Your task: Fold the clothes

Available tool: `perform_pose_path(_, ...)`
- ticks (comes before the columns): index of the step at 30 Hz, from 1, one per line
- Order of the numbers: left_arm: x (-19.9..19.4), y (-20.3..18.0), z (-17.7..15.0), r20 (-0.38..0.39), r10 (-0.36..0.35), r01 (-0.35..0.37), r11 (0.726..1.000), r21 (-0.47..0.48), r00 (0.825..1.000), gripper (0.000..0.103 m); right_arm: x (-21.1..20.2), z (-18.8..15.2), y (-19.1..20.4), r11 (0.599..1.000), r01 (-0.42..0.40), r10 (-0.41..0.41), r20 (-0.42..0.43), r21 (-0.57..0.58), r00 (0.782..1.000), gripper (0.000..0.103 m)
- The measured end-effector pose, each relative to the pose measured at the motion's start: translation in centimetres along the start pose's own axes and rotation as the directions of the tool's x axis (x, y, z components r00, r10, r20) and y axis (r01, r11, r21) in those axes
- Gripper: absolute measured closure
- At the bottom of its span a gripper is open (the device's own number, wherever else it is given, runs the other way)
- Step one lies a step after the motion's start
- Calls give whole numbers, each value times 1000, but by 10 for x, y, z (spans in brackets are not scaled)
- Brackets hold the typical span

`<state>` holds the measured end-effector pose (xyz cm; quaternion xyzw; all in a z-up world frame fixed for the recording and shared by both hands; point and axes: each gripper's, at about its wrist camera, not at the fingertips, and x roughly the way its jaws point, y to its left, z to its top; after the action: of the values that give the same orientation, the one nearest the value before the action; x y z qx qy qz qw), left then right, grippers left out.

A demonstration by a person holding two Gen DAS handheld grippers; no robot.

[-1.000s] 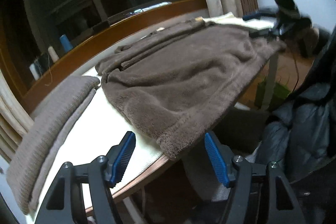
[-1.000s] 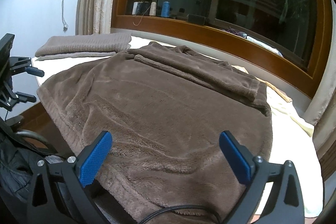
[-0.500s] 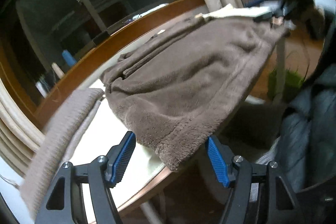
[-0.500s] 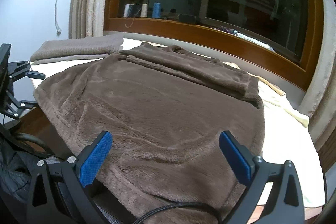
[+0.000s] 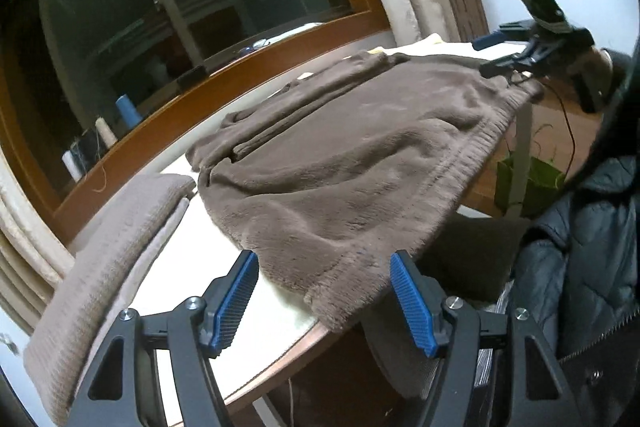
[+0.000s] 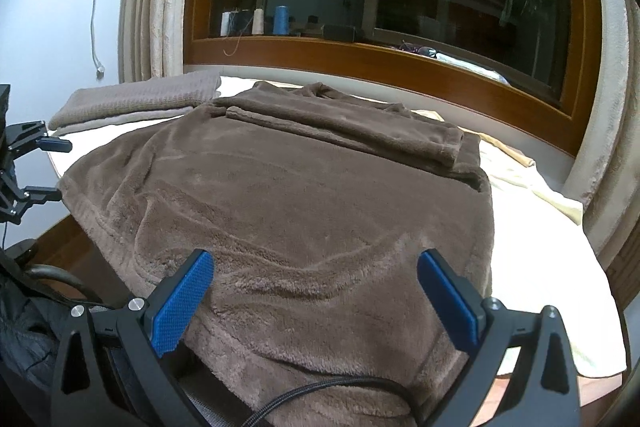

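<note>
Cream-covered table (image 5: 276,319) under the window leaves you bare room on both sides of the fuzzy brown fleece garment (image 6: 304,211), whose ribbed hem droops over the near edge. Your left gripper (image 5: 324,297) and right gripper (image 6: 316,297) both hang spread wide, pinching nothing; a waffle-knit folded towel (image 6: 140,101) sits far left.

The fleece garment (image 6: 304,211) is plain dark brown, plush. The folded cloth (image 6: 140,99) beside it is paler taupe with a fine waffle weave. The table cover (image 6: 536,267) is cream-white. Both grippers are black with ribbed bright-blue pads (image 5: 412,303). The window frame (image 6: 400,63) is warm orange-brown wood; one thread spool (image 6: 281,20) is blue.
</note>
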<state>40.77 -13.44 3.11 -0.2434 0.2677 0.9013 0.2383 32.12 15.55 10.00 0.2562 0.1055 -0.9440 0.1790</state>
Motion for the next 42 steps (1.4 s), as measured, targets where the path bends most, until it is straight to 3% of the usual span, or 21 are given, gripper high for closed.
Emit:
perform_pose_path(5, 5, -12, -4, -33, -9, 11, 998, 67, 999, 33, 2, 0, 3, 1000, -5, 5, 0, -2, 1000, 1)
perform_pose_path(9, 11, -14, -4, -39, 43, -40, 995, 93, 998, 33, 2, 0, 2, 1000, 5, -5, 1, -5, 1000, 1)
perform_pose_path(16, 16, 6, 2, -12, 138, -138, 990, 6, 990, 33, 0, 0, -6, 998, 54, -55, 21, 41, 998, 1)
perform_pose_path(20, 13, 15, 9, 25, 114, -112, 991, -74, 993, 33, -2, 0, -9, 996, 68, -70, 26, 50, 997, 1)
perform_pose_path(23, 18, 12, 12, 29, 105, -103, 993, -64, 994, 33, -2, -1, -8, 996, 73, -74, 25, 43, 997, 1)
perform_pose_path(28, 30, 11, 19, 21, 148, -146, 985, -91, 989, 33, -9, -4, -5, 998, 64, -65, 43, 28, 997, 1)
perform_pose_path(30, 28, 18, 21, 34, 165, -159, 977, -143, 986, 33, -18, -7, -5, 997, 75, -76, 62, 30, 995, 1)
perform_pose_path(34, 18, 44, 24, 61, 201, -177, 945, -276, 978, 33, -46, -18, -18, 992, 107, -112, 61, 72, 992, 8)
perform_pose_path(36, 14, 55, 25, 68, 219, -187, 930, -315, 973, 33, -58, -25, -21, 990, 120, -123, 43, 69, 991, 17)
perform_pose_path(37, 14, 57, 26, 70, 223, -190, 929, -317, 972, 33, -63, -28, -21, 990, 130, -131, 29, 59, 991, 33)
perform_pose_path(38, 14, 59, 27, 72, 227, -193, 928, -319, 971, 33, -64, -32, -17, 989, 144, -144, 4, 30, 990, 56)
perform_pose_path(40, 14, 62, 28, 74, 235, -200, 926, -320, 969, 33, -65, -40, -9, 988, 153, -154, -40, -24, 987, 68)
perform_pose_path(42, 15, 60, 29, 74, 233, -199, 927, -318, 970, 33, -63, -49, -1, 987, 147, -153, -79, -71, 985, 68)
